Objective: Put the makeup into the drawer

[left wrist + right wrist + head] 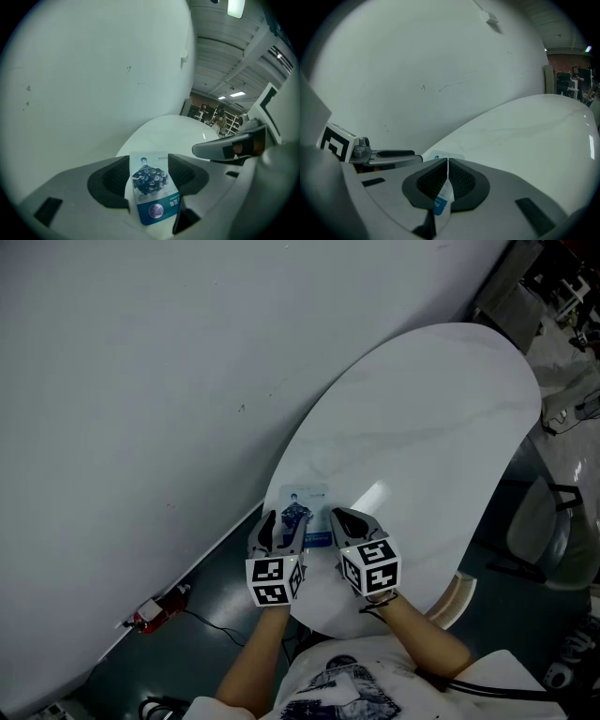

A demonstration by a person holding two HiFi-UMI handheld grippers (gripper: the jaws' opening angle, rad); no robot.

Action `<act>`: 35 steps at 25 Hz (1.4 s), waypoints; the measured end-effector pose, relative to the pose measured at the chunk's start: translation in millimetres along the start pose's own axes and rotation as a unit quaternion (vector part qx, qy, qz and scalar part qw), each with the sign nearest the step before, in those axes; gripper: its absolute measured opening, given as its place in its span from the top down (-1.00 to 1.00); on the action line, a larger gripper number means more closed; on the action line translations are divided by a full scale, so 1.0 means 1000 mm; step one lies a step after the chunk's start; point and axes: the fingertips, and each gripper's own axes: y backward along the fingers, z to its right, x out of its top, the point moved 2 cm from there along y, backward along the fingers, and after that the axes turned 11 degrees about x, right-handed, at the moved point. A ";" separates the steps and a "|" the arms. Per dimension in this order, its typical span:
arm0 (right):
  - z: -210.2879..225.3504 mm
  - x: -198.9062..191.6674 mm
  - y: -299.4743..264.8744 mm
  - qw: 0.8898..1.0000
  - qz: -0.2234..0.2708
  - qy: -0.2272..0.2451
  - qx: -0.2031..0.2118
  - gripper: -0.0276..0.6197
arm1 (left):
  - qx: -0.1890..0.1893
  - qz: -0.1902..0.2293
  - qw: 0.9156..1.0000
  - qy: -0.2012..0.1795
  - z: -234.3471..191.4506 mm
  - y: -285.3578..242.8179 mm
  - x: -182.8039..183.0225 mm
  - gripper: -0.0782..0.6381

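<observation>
Sachet [305,510] is at the bench's [422,427] near end, clamped by one edge in the right tool [342,517], between the wide-apart jaws of the left tool [284,523]. Both forearms reach forward side by side, tools angled down.

Head cam down; all views share table [422,427].

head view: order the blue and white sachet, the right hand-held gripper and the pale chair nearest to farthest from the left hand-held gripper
1. Blue and white sachet, between the open jaws of the left hand-held gripper.
2. Right hand-held gripper, beside it, shut on the sachet's edge.
3. Pale chair, far right, beyond the white oval table.
</observation>
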 end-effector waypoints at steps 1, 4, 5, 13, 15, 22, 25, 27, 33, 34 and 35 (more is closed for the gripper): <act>0.001 -0.001 -0.002 1.000 -0.002 -0.001 0.002 0.84 | -0.001 -0.004 1.000 0.004 -0.001 -0.003 -0.002 0.00; 0.002 -0.005 -0.008 1.000 -0.007 -0.005 0.009 0.84 | -0.003 -0.018 1.000 0.018 -0.002 -0.011 -0.006 -0.01; 0.002 -0.006 -0.010 1.000 -0.010 -0.006 0.010 0.84 | -0.003 -0.023 0.999 0.023 -0.003 -0.014 -0.008 -0.01; 0.005 -0.013 -0.019 1.000 -0.018 -0.013 0.019 0.84 | -0.006 -0.050 0.997 0.059 -0.004 -0.025 -0.017 -0.03; 0.005 -0.013 -0.020 0.999 -0.019 -0.015 0.022 0.84 | -0.006 -0.054 0.996 0.064 -0.005 -0.027 -0.018 -0.03; 0.007 -0.017 -0.024 0.999 -0.022 -0.019 0.026 0.84 | -0.012 -0.061 0.995 0.072 -0.003 -0.030 -0.020 -0.03; 0.007 -0.020 -0.027 0.999 -0.027 -0.021 0.027 0.84 | -0.017 -0.065 0.995 0.071 0.000 -0.031 -0.020 -0.03; 0.007 -0.024 -0.029 0.999 -0.032 -0.025 0.030 0.84 | -0.024 -0.069 0.994 0.075 0.002 -0.031 -0.021 -0.03; 0.005 -0.035 -0.036 0.998 -0.049 -0.033 0.033 0.84 | -0.049 -0.081 0.993 0.074 0.014 -0.031 -0.022 -0.02; 0.004 -0.036 -0.037 0.998 -0.050 -0.033 0.033 0.84 | -0.055 -0.083 0.992 0.072 0.017 -0.031 -0.023 -0.02; 0.004 -0.038 -0.037 0.998 -0.051 -0.032 0.031 0.84 | -0.060 -0.084 0.992 0.071 0.020 -0.030 -0.023 -0.02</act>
